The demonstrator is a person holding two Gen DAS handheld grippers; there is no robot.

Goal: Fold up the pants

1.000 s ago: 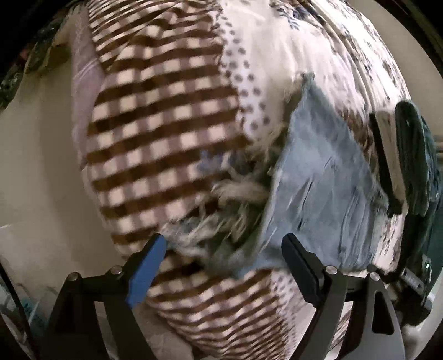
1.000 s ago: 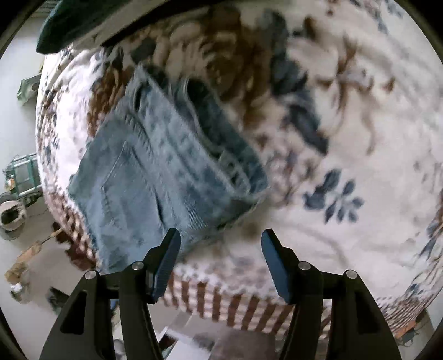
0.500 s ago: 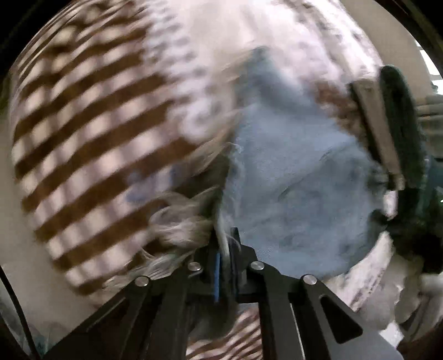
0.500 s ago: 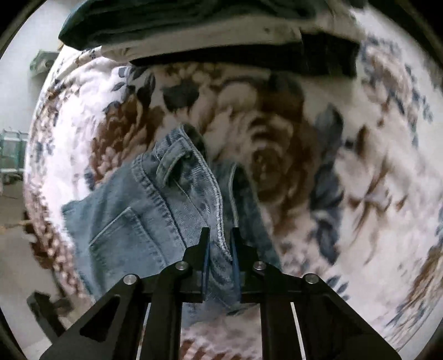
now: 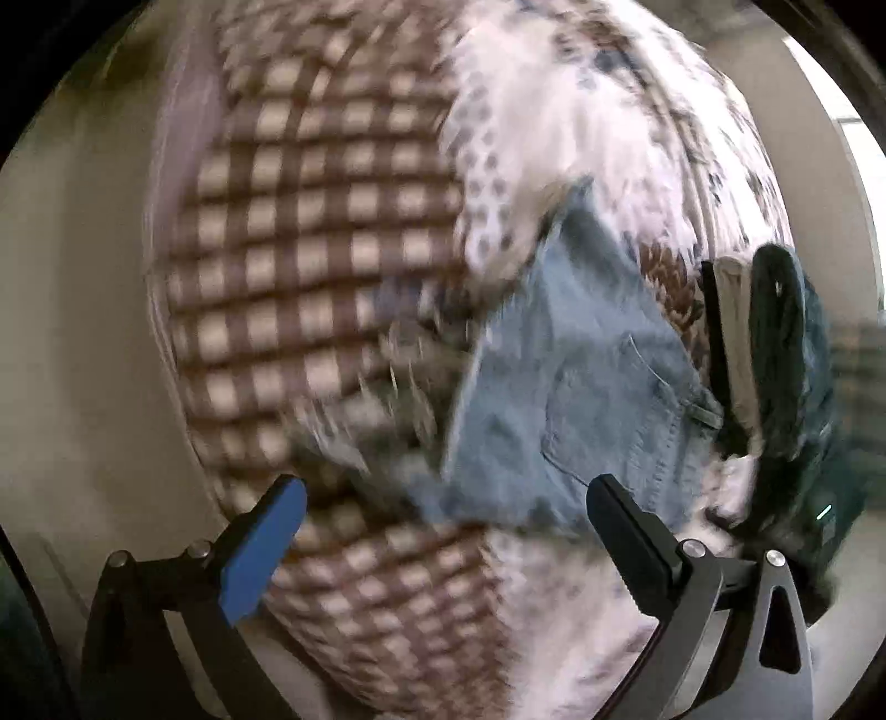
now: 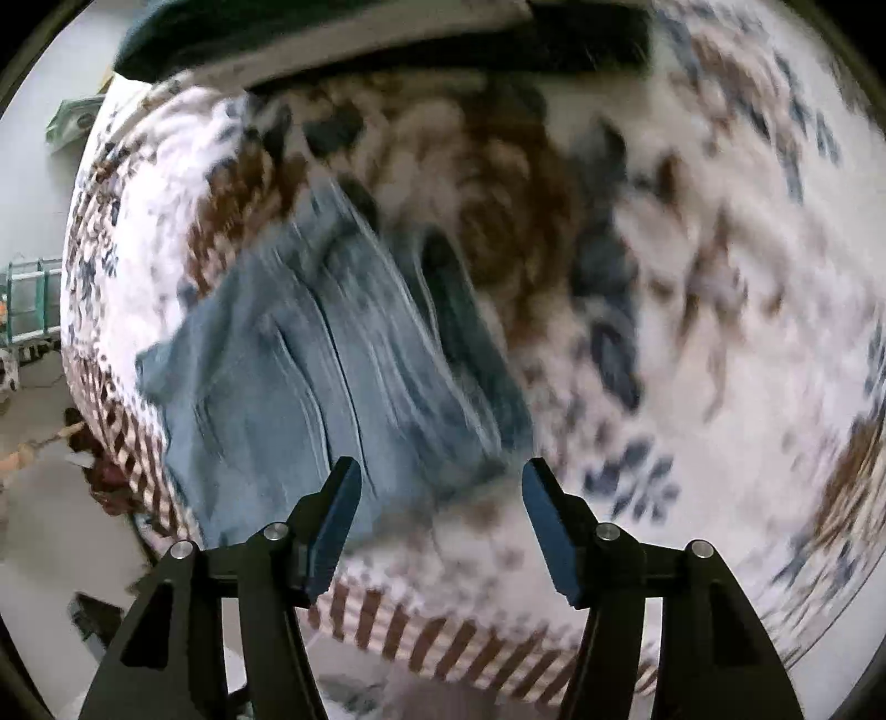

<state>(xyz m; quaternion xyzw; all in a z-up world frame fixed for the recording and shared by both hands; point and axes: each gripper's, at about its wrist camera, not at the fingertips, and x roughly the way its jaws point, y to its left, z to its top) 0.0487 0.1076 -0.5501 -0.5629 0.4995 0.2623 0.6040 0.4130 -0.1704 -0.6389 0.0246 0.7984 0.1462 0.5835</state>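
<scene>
My left tongs (image 5: 443, 531) are wide apart and hold nothing. My right tongs (image 6: 440, 498) are wide apart too, and nothing is in them. Both hang just above the bed, close to the near edge of the jeans.

The jeans (image 5: 576, 399) lie on the flowery bedspread (image 6: 692, 277), near the side of the bed where the brown checked border (image 5: 310, 266) hangs down. They are short blue jeans. They look already folded into a small thick bundle, with a back pocket (image 5: 614, 421) facing up. The stringy torn hem (image 5: 387, 399) seems to stick out toward the checked part, but it is too blurry to be sure.

Both pictures are smeared, so my hands must be going fast.

I think the jeans rest flat because the bed is soft and wide, so the fold can sit without sliding. My tongs are apart so the cloth is free and does not get pulled out of shape.

At the far side of the bed there is a pile of dark and pale clothes (image 6: 387, 39). I guess that is where done things go. The jeans may go there next, or they may need one more fold.
</scene>
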